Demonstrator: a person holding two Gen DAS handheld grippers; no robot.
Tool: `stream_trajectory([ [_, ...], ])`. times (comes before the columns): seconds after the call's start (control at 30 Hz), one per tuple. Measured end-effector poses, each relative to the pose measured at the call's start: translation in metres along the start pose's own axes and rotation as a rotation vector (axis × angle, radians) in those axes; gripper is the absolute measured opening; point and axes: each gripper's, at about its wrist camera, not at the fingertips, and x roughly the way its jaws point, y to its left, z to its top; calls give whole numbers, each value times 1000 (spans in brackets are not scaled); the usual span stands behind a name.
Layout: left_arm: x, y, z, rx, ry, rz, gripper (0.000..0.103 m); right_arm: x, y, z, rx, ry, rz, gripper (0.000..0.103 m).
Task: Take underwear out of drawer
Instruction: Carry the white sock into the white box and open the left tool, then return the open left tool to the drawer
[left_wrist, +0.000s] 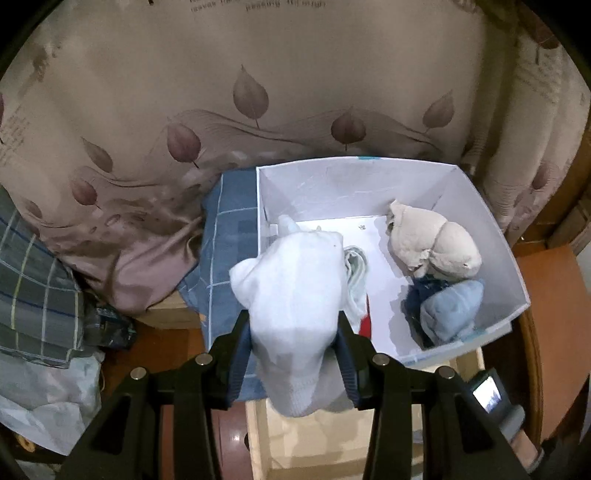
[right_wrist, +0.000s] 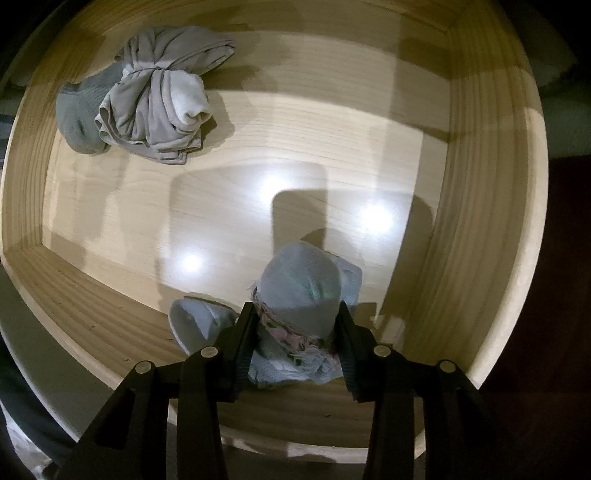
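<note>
nearest me on the right, my right tool (right_wrist: 295, 334) is closed on a pale blue bundle (right_wrist: 301, 291) of underwear, both jaws pressing into its sides. it sits low in the wooden drawer (right_wrist: 491, 206), by the near wall; i cannot tell whether it is lifted off the drawer floor. a frayed pinkish band (right_wrist: 284, 328) wraps the bundle right where the jaws meet it. it looks soft and light, so i judge it will squash rather than resist, and loose flaps may trail and catch on the drawer wall. taking it across the thick rolled middle, as now, seems the safest hold; a single edge would just unroll.

my left tool (left_wrist: 295, 336) is clamped on a white garment (left_wrist: 295, 288), which bulges up between the jaws and droops below them. it hangs over the near left corner of a white box (left_wrist: 491, 236). limp cloth like this should drop cleanly when let go, though it may cling to the jaws.

further in the box lie a light blue piece (left_wrist: 452, 310) and a beige piece (left_wrist: 432, 243), touching each other on the right side.

at the far left of the drawer a grey knotted clump (right_wrist: 155, 110) of clothing waits, well apart from my right tool. i would grip it at the knot, its firmest part.

behind the box hangs a leaf-patterned cloth (left_wrist: 240, 103).
</note>
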Motion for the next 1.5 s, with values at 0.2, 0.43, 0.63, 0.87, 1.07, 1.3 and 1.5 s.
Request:
stream_trajectory([
  [0.2, 33, -9, 7, -10, 14, -47, 43, -4, -10, 1, 12, 1, 12, 39],
  [0.43, 55, -8, 9, -45, 30, -45, 43, -7, -18, 1, 13, 4, 15, 40],
  [0.63, 60, -7, 11, -49, 45, -43, 44, -6, -16, 3, 12, 6, 13, 42],
  [0.87, 55, -5, 11, -68, 55, -64, 50, -7, -17, 3, 13, 6, 12, 42],
  [1.07, 42, 0, 7, -83, 83, -79, 51, -8, -20, 4, 25, 6, 15, 44],
  [1.3, 10, 5, -7, -36, 73, -77, 51, -10, -26, 4, 41, 10, 8, 45],
  [1.5, -22, 12, -32, 29, 49, -41, 52, -11, -25, 4, 47, 14, -7, 47],
])
